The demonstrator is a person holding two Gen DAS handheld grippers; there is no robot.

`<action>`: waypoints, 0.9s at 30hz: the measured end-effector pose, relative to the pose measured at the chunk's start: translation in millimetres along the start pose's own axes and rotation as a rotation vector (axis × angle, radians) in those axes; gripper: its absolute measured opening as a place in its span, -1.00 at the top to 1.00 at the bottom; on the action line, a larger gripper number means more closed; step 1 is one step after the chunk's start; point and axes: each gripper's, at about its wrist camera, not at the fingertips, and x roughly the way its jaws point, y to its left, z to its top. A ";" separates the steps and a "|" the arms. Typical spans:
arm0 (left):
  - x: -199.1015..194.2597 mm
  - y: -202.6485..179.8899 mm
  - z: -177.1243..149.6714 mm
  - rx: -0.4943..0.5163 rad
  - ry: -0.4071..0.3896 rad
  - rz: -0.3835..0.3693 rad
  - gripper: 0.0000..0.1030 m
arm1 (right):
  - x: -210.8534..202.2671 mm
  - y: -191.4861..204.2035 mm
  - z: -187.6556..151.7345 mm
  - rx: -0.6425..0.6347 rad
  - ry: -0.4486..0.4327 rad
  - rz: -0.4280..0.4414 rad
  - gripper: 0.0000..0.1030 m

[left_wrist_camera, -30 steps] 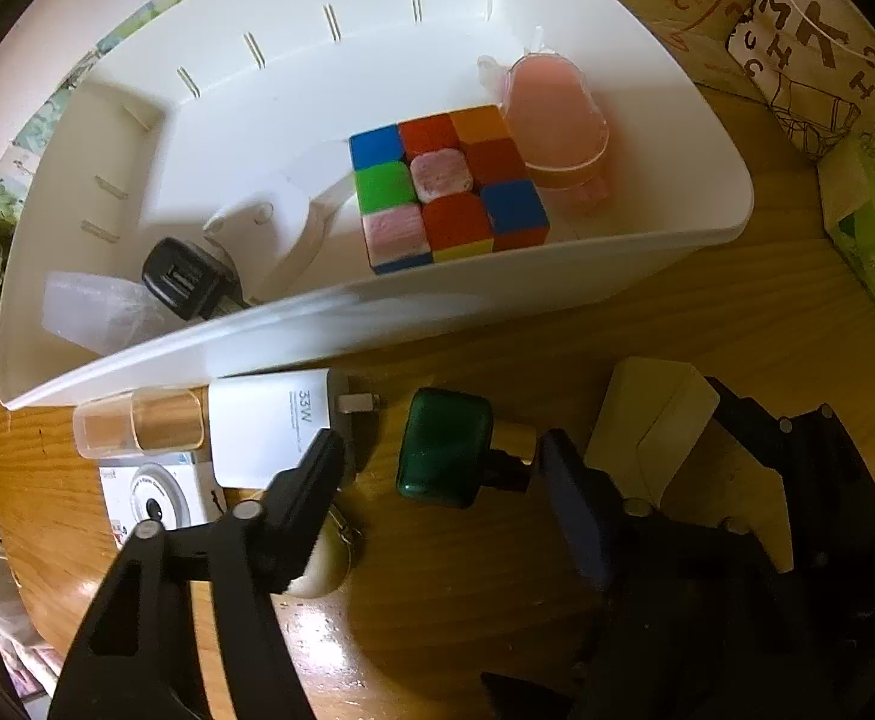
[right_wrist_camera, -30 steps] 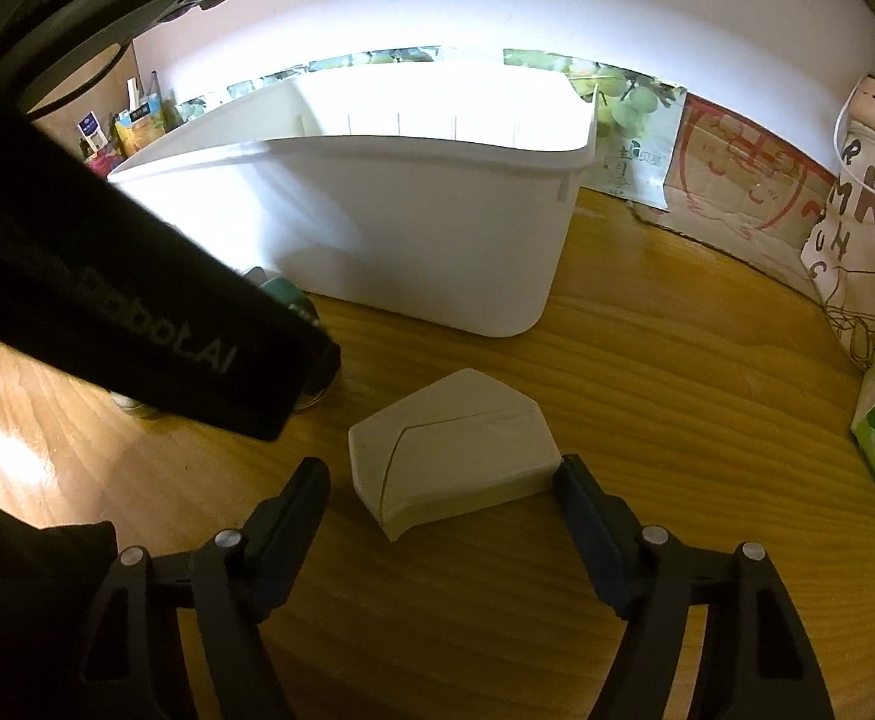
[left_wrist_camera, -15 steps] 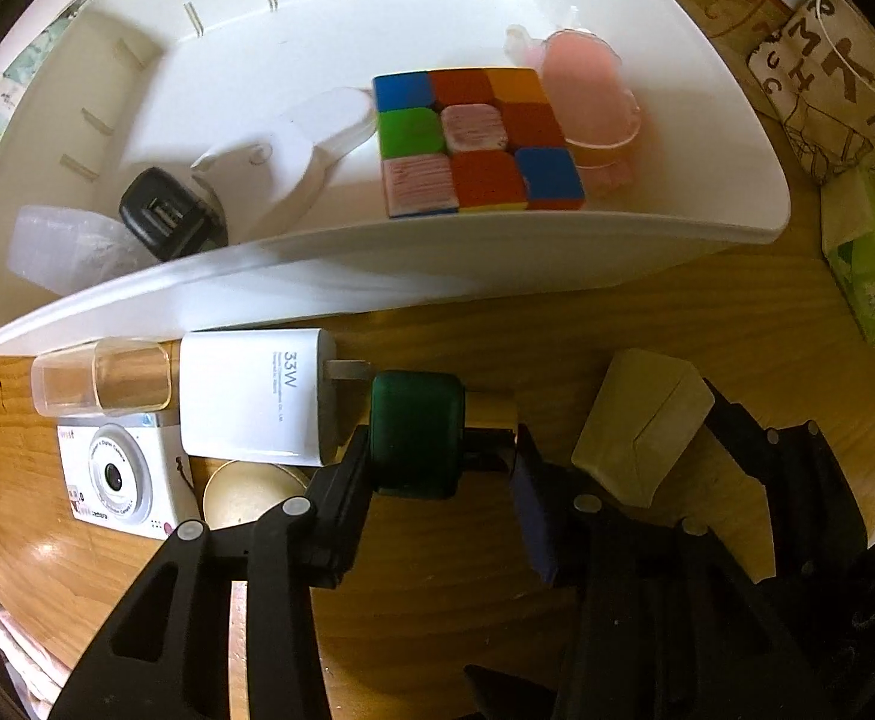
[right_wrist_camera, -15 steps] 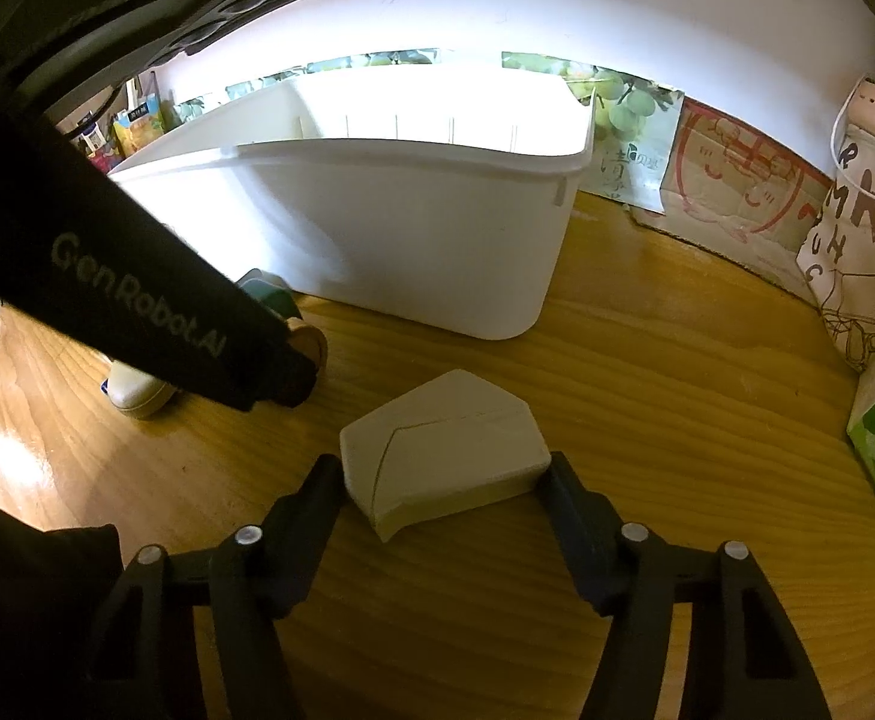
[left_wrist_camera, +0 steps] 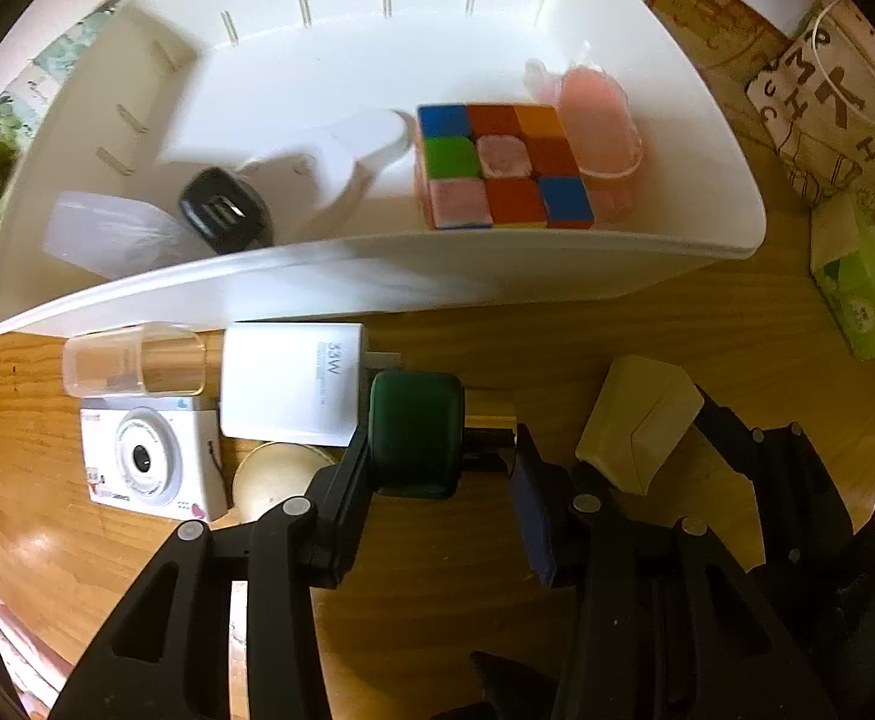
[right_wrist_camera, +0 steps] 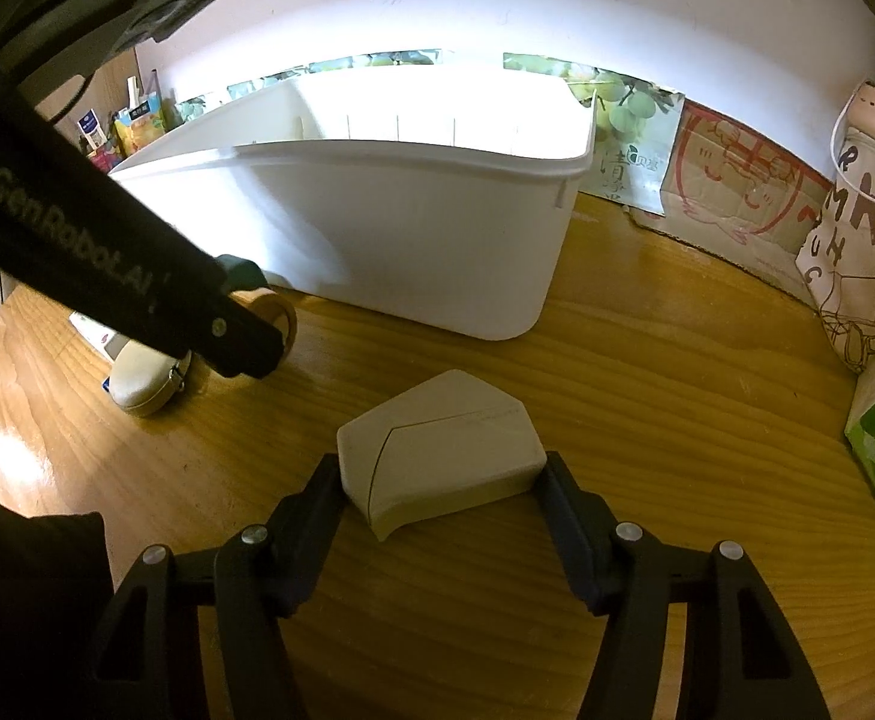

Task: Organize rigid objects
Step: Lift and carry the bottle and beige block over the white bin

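A dark green bottle with a gold neck (left_wrist_camera: 416,432) lies on the wooden table in front of the white bin (left_wrist_camera: 377,282). My left gripper (left_wrist_camera: 443,468) has its fingers on both sides of the bottle, closing around it. A cream wedge-shaped box (right_wrist_camera: 443,450) lies on the table, also in the left wrist view (left_wrist_camera: 641,420). My right gripper (right_wrist_camera: 440,498) has a finger against each side of the box. The bin holds a colour cube (left_wrist_camera: 500,165), a pink cup (left_wrist_camera: 599,123), a black plug (left_wrist_camera: 224,216) and a white piece (left_wrist_camera: 341,150).
Beside the bottle lie a white 33W charger (left_wrist_camera: 293,384), a clear cup (left_wrist_camera: 134,360), a small white camera (left_wrist_camera: 146,456) and a cream round case (left_wrist_camera: 275,474). A green tissue pack (left_wrist_camera: 857,294) and a printed bag (right_wrist_camera: 857,240) stand at the right. Wall behind the bin.
My left gripper moved forward over the green bottle and narrowed around it. My right gripper advanced and closed in on the sides of the cream box.
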 end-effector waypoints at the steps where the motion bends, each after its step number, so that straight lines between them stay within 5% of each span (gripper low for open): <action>1: -2.6 1.6 -1.1 -0.003 -0.007 0.003 0.10 | -1.1 0.9 -0.3 -0.002 -0.001 0.000 -0.25; 27: -85.0 74.0 -51.7 -0.147 -0.197 0.032 0.10 | -41.8 50.5 2.0 -0.133 -0.104 0.031 -0.25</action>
